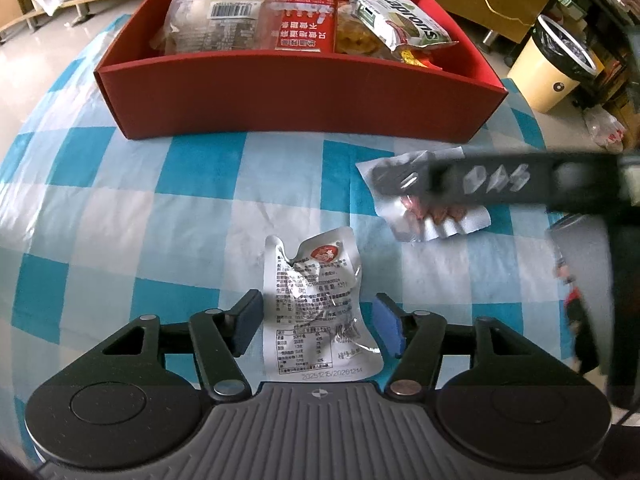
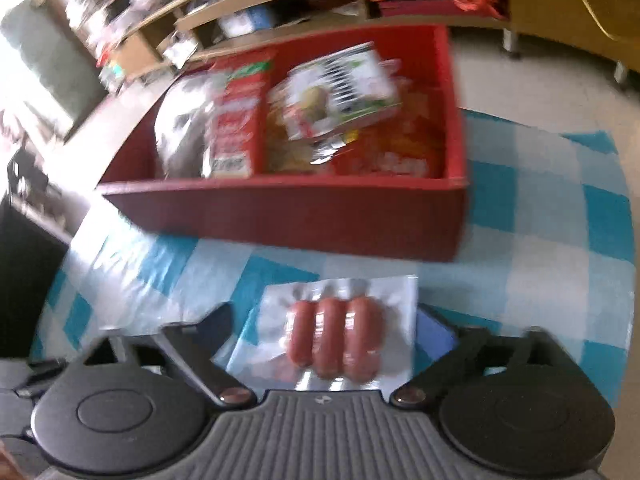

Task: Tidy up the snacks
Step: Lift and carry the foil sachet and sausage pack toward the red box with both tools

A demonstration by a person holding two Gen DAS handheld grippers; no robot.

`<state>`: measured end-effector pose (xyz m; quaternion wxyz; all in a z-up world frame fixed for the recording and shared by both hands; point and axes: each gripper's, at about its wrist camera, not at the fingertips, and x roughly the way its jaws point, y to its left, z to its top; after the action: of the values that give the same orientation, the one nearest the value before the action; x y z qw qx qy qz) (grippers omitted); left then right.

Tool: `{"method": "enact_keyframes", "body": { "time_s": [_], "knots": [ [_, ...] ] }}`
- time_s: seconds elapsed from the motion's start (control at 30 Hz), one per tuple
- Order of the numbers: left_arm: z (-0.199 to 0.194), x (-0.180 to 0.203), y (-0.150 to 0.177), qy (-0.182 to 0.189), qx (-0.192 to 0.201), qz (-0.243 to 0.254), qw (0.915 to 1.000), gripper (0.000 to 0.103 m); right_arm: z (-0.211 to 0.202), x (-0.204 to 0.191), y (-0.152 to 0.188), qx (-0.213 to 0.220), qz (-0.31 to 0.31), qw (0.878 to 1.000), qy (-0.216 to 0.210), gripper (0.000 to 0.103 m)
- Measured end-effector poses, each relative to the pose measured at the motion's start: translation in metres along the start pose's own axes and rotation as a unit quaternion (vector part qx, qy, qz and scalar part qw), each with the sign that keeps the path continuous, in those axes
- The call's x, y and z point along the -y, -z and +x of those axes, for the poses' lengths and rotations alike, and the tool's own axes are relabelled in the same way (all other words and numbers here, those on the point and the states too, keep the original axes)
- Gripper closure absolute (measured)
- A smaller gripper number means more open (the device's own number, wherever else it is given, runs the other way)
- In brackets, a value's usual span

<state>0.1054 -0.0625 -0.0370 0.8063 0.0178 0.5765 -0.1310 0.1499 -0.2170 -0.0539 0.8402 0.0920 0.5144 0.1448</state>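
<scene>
While both grippers stand released, left [image 1: 316,324] straddles pouch [image 1: 316,304], right [image 2: 324,340] straddles sausage pack [image 2: 332,336] on worktop [image 1: 120,208]. Light, slippery film: you pinch flat edge seal.

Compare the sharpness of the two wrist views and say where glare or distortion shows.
Left wrist view: sharp, print on the silver packet readable; only the right gripper's finger crossing is smeared; fisheye bends the red box.
Right wrist view: motion-blurred throughout, the sausage pack soft, window glare at upper left.
</scene>
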Motion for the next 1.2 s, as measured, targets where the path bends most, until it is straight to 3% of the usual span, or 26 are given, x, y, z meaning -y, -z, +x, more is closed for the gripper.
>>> {"method": "enact_keyframes", "body": {
  "time_s": [0.13,0.2,0.27,0.4,0.47,0.57,0.67,0.73,0.87,1.2],
  "knots": [
    [0.000,0.003,0.002,-0.005,-0.001,0.008,1.0000,0.034,0.013,-0.027,0.010,0.002,-0.089,0.994,0.061,0.000],
    [-0.001,0.002,0.003,-0.005,-0.003,0.006,1.0000,0.034,0.014,-0.030,0.013,0.001,-0.106,0.992,0.067,0.001],
    [-0.001,-0.001,0.005,-0.002,-0.005,0.004,1.0000,0.033,0.010,-0.028,0.015,0.002,-0.117,0.990,0.077,0.012],
    [-0.003,-0.004,0.006,0.004,-0.010,0.003,0.9999,0.028,0.001,-0.028,0.022,0.008,-0.135,0.985,0.106,0.016],
    [-0.002,-0.005,0.005,0.011,-0.014,0.003,0.9998,0.024,-0.011,-0.024,0.027,0.013,-0.128,0.987,0.100,0.022],
    [0.000,-0.007,0.005,0.019,-0.019,-0.004,0.9996,0.015,-0.022,-0.020,0.029,0.019,-0.112,0.989,0.090,0.024],
    [0.001,-0.006,0.003,0.018,-0.018,-0.019,0.9995,0.014,-0.023,-0.015,0.028,0.019,-0.101,0.991,0.086,0.024],
    [0.003,-0.003,0.001,0.004,-0.009,-0.019,0.9998,0.018,-0.026,-0.012,0.026,0.025,-0.096,0.992,0.081,0.024],
    [0.001,0.006,0.002,-0.039,0.011,-0.001,0.9992,0.046,-0.038,-0.006,0.018,0.046,-0.081,0.993,0.068,0.024],
    [-0.016,0.000,-0.004,-0.021,0.035,-0.028,0.9988,0.048,-0.056,-0.003,0.008,0.082,-0.072,0.992,0.057,0.024]
  ]
}}
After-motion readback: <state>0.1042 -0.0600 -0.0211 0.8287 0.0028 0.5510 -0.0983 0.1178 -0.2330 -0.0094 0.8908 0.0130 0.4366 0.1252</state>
